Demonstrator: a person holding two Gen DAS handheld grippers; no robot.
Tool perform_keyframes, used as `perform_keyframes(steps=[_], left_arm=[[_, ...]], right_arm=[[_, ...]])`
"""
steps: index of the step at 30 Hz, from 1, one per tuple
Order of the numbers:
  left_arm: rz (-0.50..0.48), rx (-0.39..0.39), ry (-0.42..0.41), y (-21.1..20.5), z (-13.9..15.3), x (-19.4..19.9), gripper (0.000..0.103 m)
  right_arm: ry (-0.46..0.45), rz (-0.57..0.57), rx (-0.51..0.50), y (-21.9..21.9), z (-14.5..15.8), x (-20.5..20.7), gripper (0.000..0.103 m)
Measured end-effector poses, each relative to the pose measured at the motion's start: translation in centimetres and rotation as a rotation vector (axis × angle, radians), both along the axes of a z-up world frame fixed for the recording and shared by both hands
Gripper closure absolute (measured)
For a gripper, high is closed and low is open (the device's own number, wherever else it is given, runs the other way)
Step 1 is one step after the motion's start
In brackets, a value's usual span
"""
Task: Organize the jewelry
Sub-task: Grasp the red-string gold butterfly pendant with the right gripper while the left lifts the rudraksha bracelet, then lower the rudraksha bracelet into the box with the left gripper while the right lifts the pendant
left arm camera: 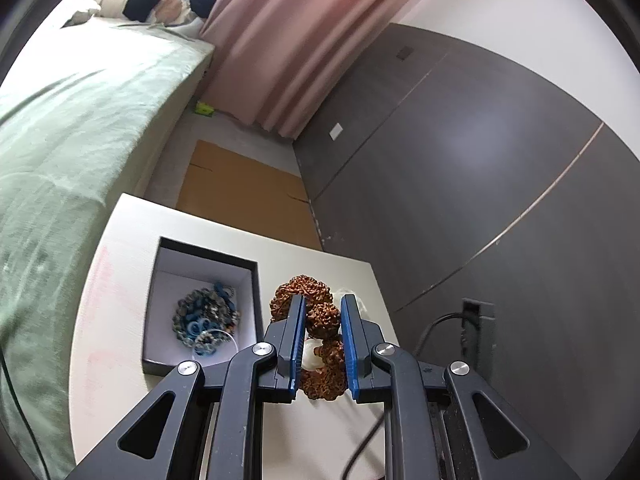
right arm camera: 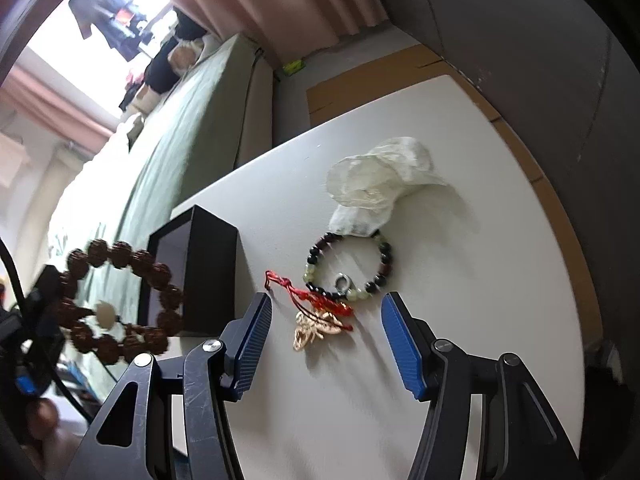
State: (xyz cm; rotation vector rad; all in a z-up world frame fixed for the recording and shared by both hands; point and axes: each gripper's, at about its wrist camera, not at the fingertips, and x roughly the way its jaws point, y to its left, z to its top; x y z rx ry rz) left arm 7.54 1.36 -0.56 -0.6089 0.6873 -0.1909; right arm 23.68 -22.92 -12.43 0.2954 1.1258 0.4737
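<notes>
**Seed bracelet held above table, beside the box**

A brown seed-bead bracelet (left arm camera: 318, 316) is clamped in the narrowed left gripper (left arm camera: 323, 344), just beside the black box (left arm camera: 208, 256) where blue beads (left arm camera: 206, 316) lie. The right gripper (right arm camera: 326, 344) is held apart above a gold pendant on red cord (right arm camera: 316, 322); nothing appears gripped. A dark-and-green bead bracelet (right arm camera: 348, 270) lies near crumpled plastic (right arm camera: 380, 184) on the white table (right arm camera: 460, 320).

My left gripper (left arm camera: 323, 346): matte black linkage arms with triangular cut-outs, round silver pivot screws, black fingers (left arm camera: 294, 340) faced with ribbed blue pads. A black cable trails beneath it. My right gripper (right arm camera: 326, 340): same black frame, silver screws and ribbed blue pads on its fingers (right arm camera: 400, 344); I note fine scratches on the left inner arm.
</notes>
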Motion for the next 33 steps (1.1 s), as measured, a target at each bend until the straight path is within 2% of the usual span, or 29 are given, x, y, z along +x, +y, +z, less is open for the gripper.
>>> perform_keyframes(steps=[5,6,7,8,10,18,26,30,32,33], left_arm=[[0.023,-0.014,-0.015,1.6,0.5,-0.2,0.085],[0.029,-0.015,-0.016,2.0,0.6,-0.2,0.085],[0.034,-0.016,-0.017,2.3,0.6,-0.2,0.085],[0.041,-0.016,-0.018,2.6,0.6,-0.3,0.085],[0.054,-0.016,-0.019,3.3,0.7,-0.3,0.085],[0.106,-0.025,-0.027,6.0,0.9,-0.5,0.085],[0.159,-0.051,-0.041,8.9,1.0,-1.1,0.085],[0.180,-0.065,-0.048,10.1,1.1,-1.6,0.085],[0.187,-0.076,-0.050,10.6,1.1,-1.8,0.085],[0.190,-0.083,-0.051,10.8,1.1,-1.9,0.085]], right_arm=[[-0.011,0.047,-0.055,2.2,-0.7,0.5,0.045],[-0.019,0.050,-0.076,2.6,-0.7,0.5,0.060],[-0.017,0.056,-0.078,2.8,-0.8,0.5,0.090],[-0.004,0.062,-0.072,2.8,-1.0,0.7,0.099],[0.012,0.041,-0.053,2.6,-1.1,0.8,0.098],[-0.075,0.042,0.056,3.0,2.6,-0.2,0.099],[-0.150,0.086,0.172,6.3,5.8,-1.9,0.099],[-0.144,0.139,0.244,8.7,5.9,-2.3,0.099],[-0.113,0.175,0.339,10.0,5.4,-2.4,0.098],[-0.110,0.172,0.344,10.5,4.9,-2.4,0.097]])
